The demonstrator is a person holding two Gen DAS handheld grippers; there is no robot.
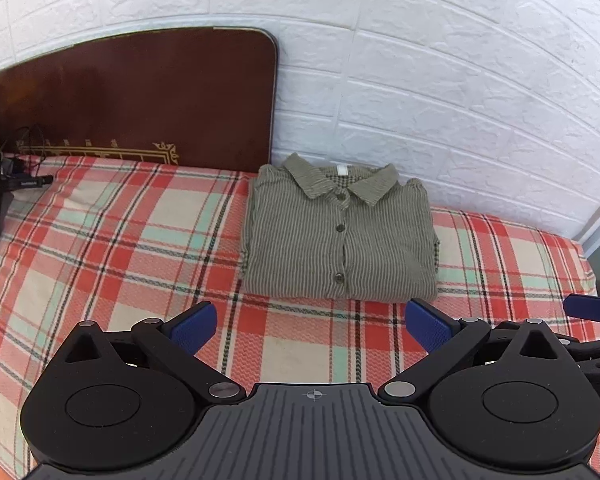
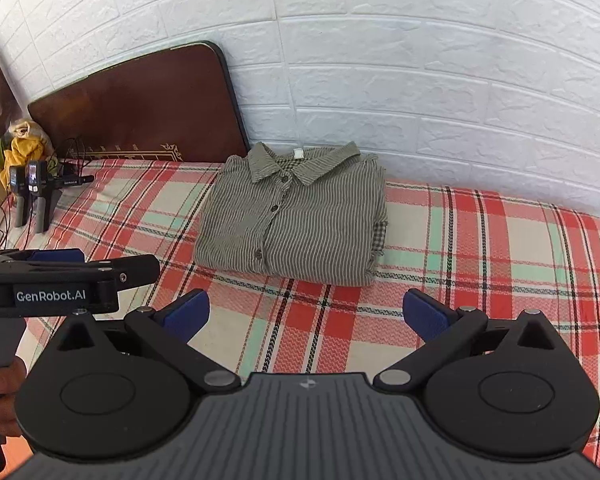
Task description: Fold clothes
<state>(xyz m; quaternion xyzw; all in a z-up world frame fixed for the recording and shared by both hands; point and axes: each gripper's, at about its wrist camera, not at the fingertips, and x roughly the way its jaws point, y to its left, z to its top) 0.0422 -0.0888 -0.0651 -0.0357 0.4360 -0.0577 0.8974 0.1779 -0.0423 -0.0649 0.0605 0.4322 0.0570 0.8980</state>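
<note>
- The left gripper (image 1: 310,330) hangs low over the bed, level and pointed at the wall, its blue pads spread wide with nothing between them. The right gripper (image 2: 306,316) sits the same way, released and empty, just to the right of the left one; in the right wrist view the left gripper's body shows side-on at the left edge, with a hand (image 2: 2,396) wrapped round its grey handle below.
- The bed (image 1: 100,248), under a red, cream and mint plaid sheet, fills the lower part of both views.
- The white brick-pattern wall (image 1: 440,80) runs behind the bed.
- A dark brown headboard (image 1: 140,100) with gold trim leans against that wall, left of the shirt.
- The folded shirt (image 1: 340,240), olive with thin stripes, lies flat on the bed against the wall, collar toward the wall and button placket up. It is ahead of both grippers, apart from their pads.
- Two spare handheld devices (image 2: 30,192) with cables stand on the bed's far left, well apart from the shirt.
- A yellow cloth bundle (image 2: 24,148) sits behind them, beside the headboard.
</note>
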